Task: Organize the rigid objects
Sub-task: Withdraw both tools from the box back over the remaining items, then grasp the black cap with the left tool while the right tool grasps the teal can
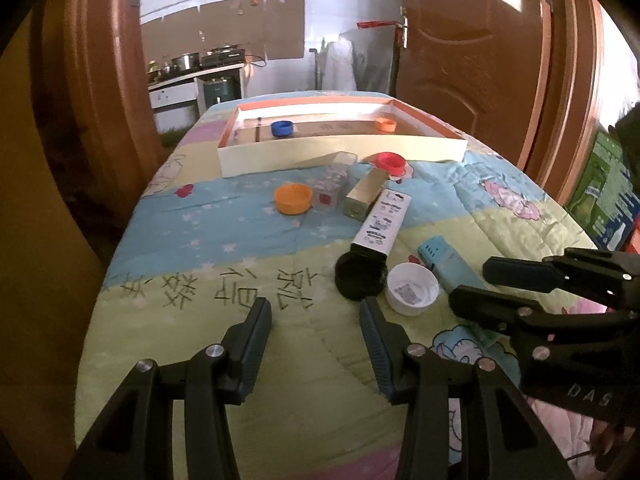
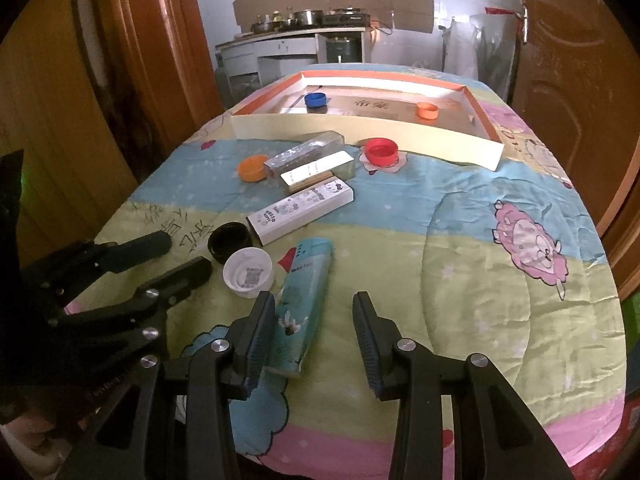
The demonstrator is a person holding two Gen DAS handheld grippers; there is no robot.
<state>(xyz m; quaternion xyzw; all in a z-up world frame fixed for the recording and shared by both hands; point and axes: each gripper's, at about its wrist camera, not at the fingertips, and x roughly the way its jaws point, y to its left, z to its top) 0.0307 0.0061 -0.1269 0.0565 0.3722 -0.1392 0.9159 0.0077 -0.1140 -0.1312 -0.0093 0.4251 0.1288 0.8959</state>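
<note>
We look over a desk [image 2: 460, 280] covered with a cartoon-print quilt [image 1: 200, 240]. Our left tool [image 1: 316, 344] hangs above the quilt with its jaws wide apart and nothing between them; its right fingertip sits just short of a black lid [image 1: 360, 276] and a white lid [image 1: 412, 288], which lie side by side. Our right tool [image 2: 314, 332] also stands open, holding nothing, with its left finger beside the near end of a teal tube [image 2: 304, 304] that lies flat on the quilt. Past the black lid lies a long white box [image 2: 300, 210] with cartoon print, and beyond that a gold box [image 2: 320, 172] and a clear box [image 2: 308, 152], close together. An orange lid [image 2: 252, 168] sits left of the clear box, and a red lid [image 2: 382, 152] sits right of it, just in front of the tray. The wide shallow tray [image 2: 360, 132] with an orange rim stands at the far end of the desk and holds a blue lid [image 2: 316, 100] on its left and a second orange lid [image 2: 427, 110] on its right, well apart. Behind the desk we see brown doors [image 1: 480, 40] and a kitchen counter [image 2: 292, 36] with pots.
</note>
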